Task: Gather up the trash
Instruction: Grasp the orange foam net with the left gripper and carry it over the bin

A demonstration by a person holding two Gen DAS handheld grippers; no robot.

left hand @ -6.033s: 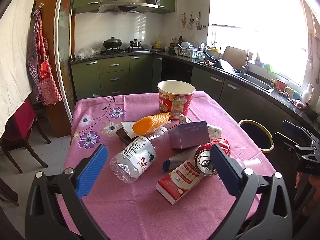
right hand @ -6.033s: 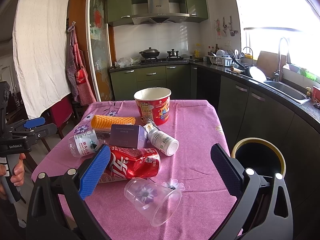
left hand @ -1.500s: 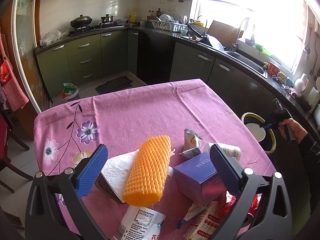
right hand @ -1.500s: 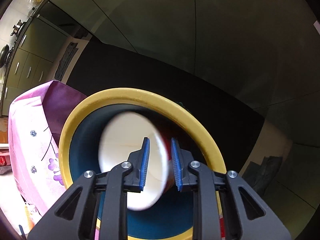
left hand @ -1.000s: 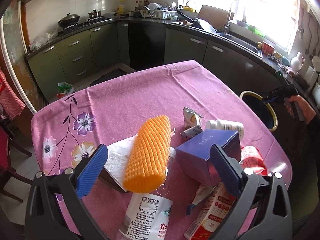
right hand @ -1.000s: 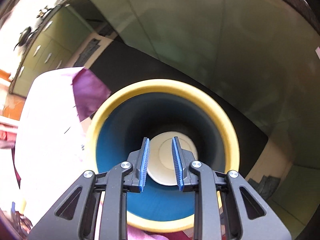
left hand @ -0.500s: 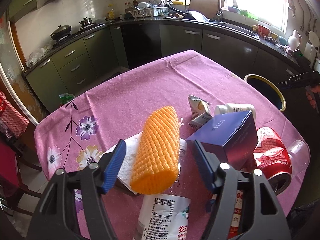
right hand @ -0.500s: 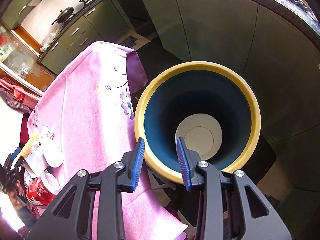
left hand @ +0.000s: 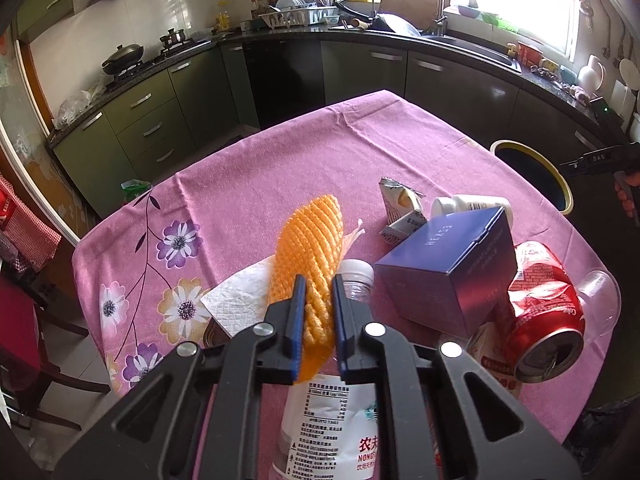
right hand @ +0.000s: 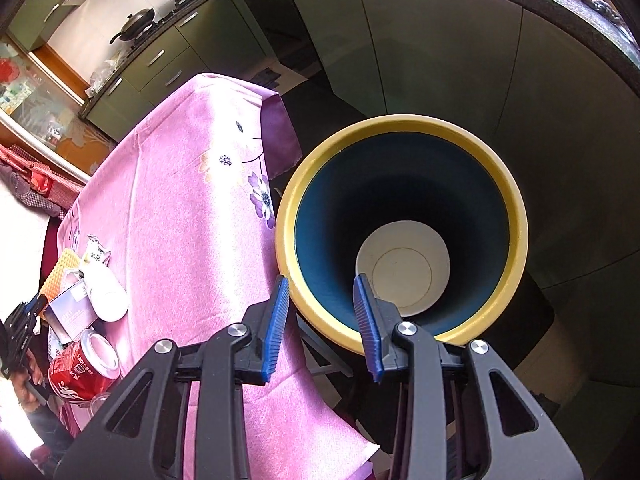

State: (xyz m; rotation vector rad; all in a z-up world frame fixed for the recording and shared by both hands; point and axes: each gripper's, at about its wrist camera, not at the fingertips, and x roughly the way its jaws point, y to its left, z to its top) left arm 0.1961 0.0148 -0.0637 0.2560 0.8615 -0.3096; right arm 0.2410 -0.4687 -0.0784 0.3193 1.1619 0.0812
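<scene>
My left gripper (left hand: 316, 316) is shut on the near end of an orange foam net sleeve (left hand: 308, 248) that lies over a white napkin (left hand: 236, 300) and a clear plastic bottle (left hand: 332, 412) on the pink tablecloth (left hand: 280, 176). My right gripper (right hand: 322, 316) is open and empty, held above the yellow-rimmed bin (right hand: 516, 208) beside the table. The noodle cup (right hand: 402, 268) sits at the bottom of the bin. The bin also shows in the left wrist view (left hand: 560, 196).
A purple box (left hand: 448, 272), a crushed red can (left hand: 544, 308), a white pill bottle (left hand: 472, 204), a small snack wrapper (left hand: 400, 204), a carton (left hand: 488, 348) and a clear cup (left hand: 600, 296) lie on the table's right part. Green kitchen cabinets (left hand: 148, 120) stand behind.
My left gripper has closed on the orange foam sleeve. My right gripper let the noodle cup drop into the bin, drew back and opened wider.
</scene>
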